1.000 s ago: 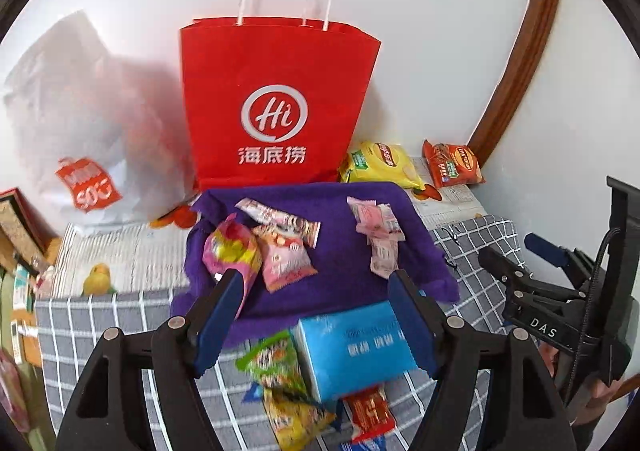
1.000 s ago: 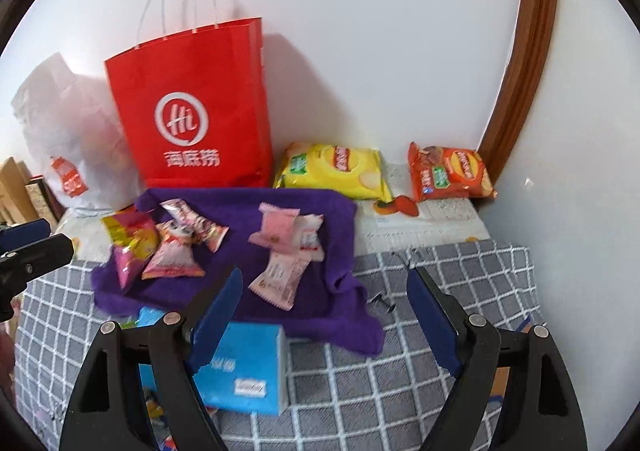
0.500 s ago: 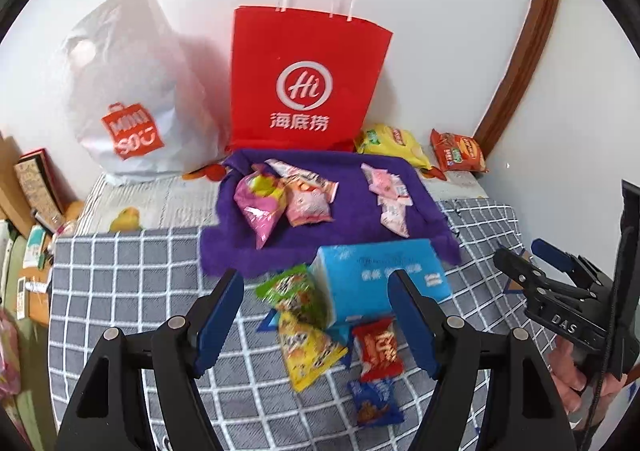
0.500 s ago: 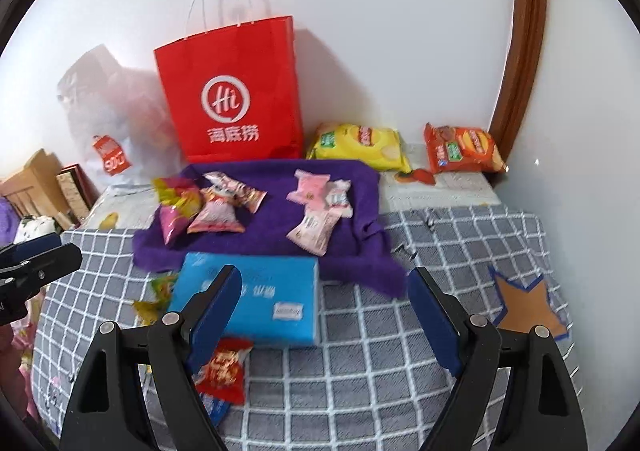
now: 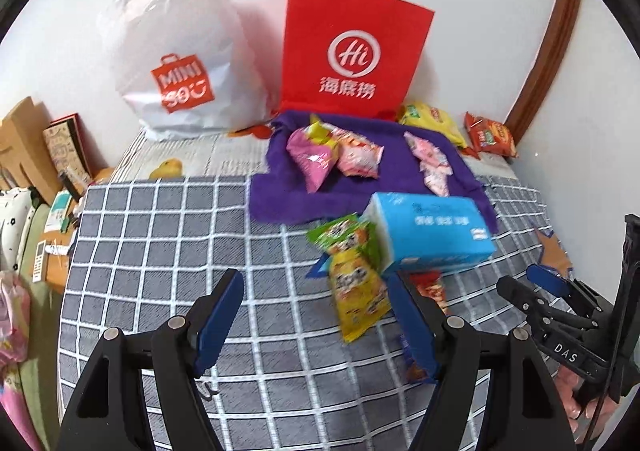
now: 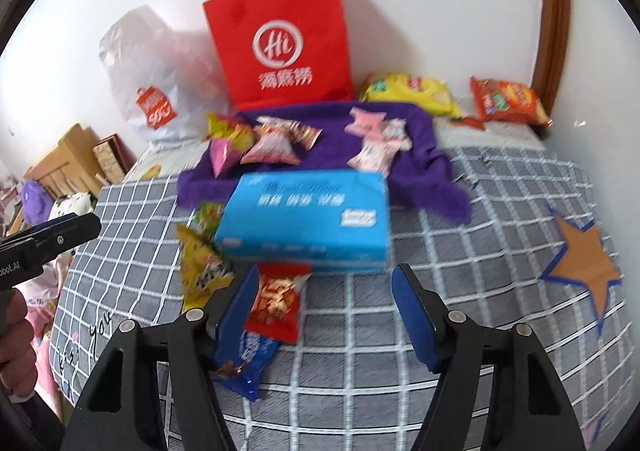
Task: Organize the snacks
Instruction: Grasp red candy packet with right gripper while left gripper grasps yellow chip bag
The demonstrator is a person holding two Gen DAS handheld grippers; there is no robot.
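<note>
Grey checked tablecloth, purple towel, blue tissue pack, snack packets

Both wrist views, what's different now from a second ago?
Both claws have drawn back from the purple cloth, bringing the near red snack packet and blue snack packet into view. The right claw is closing on nothing; the left claw stays open, empty. Snacks, tissue pack and bags haven't moved.

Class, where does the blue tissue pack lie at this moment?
In the right wrist view, the blue tissue pack lies centrally on the checked cloth, just in front of the purple towel, behind the red snack packet.
</note>
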